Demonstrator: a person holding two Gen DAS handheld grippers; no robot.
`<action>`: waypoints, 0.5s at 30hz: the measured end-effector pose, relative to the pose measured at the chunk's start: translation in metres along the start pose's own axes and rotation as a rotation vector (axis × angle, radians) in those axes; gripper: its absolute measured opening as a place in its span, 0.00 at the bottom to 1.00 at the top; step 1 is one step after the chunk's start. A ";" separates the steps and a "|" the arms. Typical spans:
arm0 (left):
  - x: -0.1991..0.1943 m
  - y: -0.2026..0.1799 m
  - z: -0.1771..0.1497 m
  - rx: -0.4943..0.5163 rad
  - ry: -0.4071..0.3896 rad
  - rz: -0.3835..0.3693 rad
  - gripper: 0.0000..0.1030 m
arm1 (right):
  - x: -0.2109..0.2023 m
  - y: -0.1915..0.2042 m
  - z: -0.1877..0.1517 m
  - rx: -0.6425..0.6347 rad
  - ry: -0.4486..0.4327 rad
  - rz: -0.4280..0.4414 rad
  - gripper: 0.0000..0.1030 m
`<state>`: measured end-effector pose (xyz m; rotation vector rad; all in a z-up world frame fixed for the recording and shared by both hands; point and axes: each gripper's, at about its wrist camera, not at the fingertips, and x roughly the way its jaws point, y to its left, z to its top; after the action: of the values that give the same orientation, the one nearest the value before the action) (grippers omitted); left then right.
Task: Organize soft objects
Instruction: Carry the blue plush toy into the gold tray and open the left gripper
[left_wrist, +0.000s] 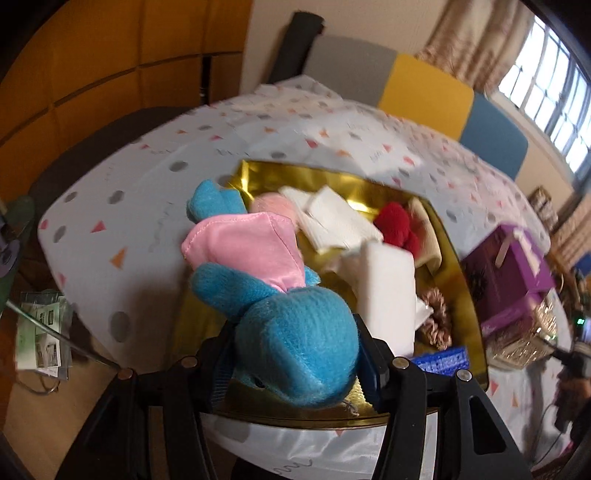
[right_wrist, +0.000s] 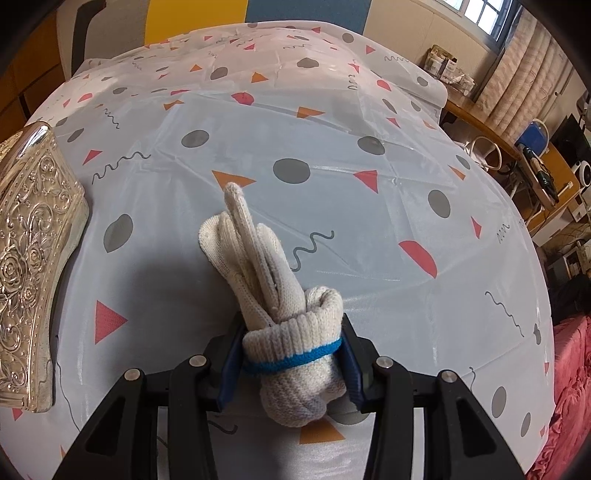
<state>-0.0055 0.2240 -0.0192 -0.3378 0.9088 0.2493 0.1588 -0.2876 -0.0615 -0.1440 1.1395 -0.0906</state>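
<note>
My left gripper is shut on the head of a blue plush toy in a pink dress. The toy hangs over the near end of a gold tray. In the tray lie white cloths, a white foam block, a red plush piece, a pink puff, a brown scrunchie and a blue sponge. My right gripper is shut on rolled cream knit gloves with a blue cuff band, just above the patterned tablecloth.
A purple box and a woven basket stand right of the tray. An embossed silver box sits left of the gloves. Chairs in grey, yellow and blue line the table's far edge. A cluttered desk lies to the right.
</note>
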 end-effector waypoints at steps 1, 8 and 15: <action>0.007 -0.004 0.000 0.008 0.017 -0.006 0.56 | 0.000 0.000 0.000 -0.001 -0.001 -0.004 0.45; 0.036 -0.013 0.000 0.022 0.084 0.021 0.65 | 0.000 0.001 0.001 0.007 0.001 -0.006 0.45; 0.018 -0.006 0.002 0.016 0.013 0.065 0.77 | 0.001 -0.002 0.002 0.022 0.004 0.005 0.45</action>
<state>0.0086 0.2210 -0.0313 -0.2958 0.9351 0.3000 0.1616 -0.2893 -0.0615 -0.1216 1.1425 -0.0988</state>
